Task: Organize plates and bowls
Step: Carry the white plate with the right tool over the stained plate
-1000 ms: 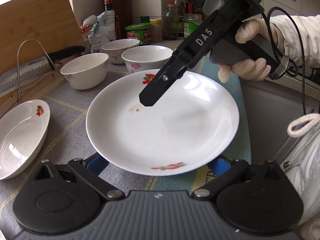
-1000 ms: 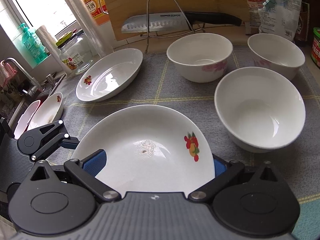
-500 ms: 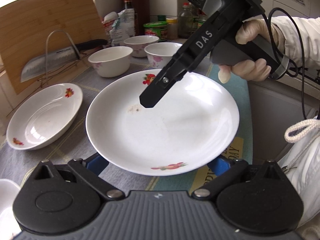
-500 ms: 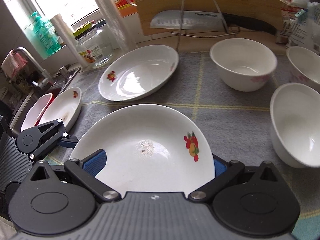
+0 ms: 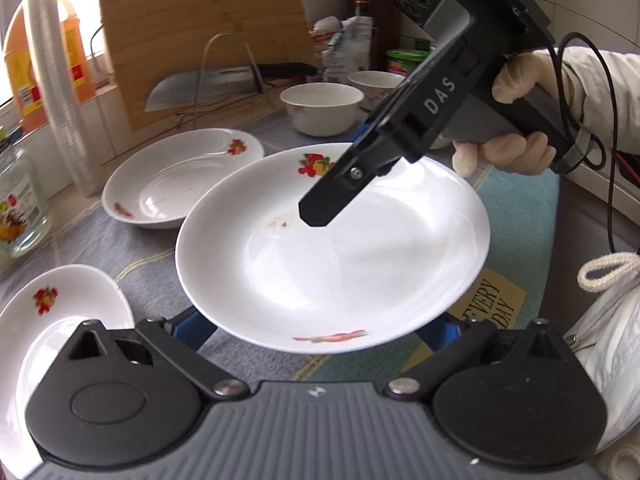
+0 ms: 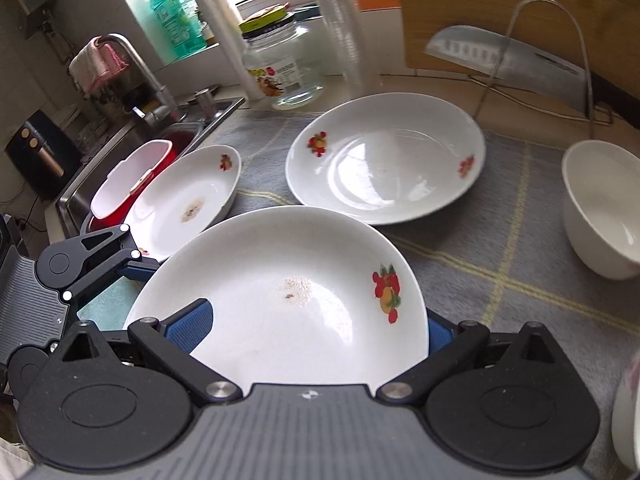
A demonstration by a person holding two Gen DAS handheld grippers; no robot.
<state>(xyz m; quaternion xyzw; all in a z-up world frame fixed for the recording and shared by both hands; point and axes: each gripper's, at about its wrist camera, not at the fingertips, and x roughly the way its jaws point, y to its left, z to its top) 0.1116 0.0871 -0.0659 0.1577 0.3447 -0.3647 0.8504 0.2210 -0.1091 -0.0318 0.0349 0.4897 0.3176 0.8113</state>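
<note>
The carried plate [image 5: 332, 248] hung in the air above the grey checked mat [image 6: 500, 264], level or close to it, with both grippers on it from opposite sides. In the left wrist view its near rim sat between the blue pads of the left gripper [image 5: 316, 330], whose fingers stood wide apart, spanning the plate's edge; I could not tell whether the pads pressed on the rim or only cradled it from beneath. The right gripper [image 5: 320, 212] reached in from the far right, one finger lying over the plate's inner face and the other apparently under the rim. In the right wrist view the plate [image 6: 288, 292] filled the gap between the right gripper's [image 6: 308, 332] blue pads [image 6: 188, 324], again with the fingers spread wide around the rim. The relation that mattered was the line forward from there: the large empty plate [image 6: 384, 164] lay on the mat ahead and slightly right of the carried one, near but not touching, and a smaller plate [image 6: 188, 200] sat to the left beside the sink [image 6: 132, 148]. Being round, the carried plate had no long axis to align, so stacking would likely turn on centring it over the large plate. A bowl [image 6: 600, 208] stood well off to the right.
</note>
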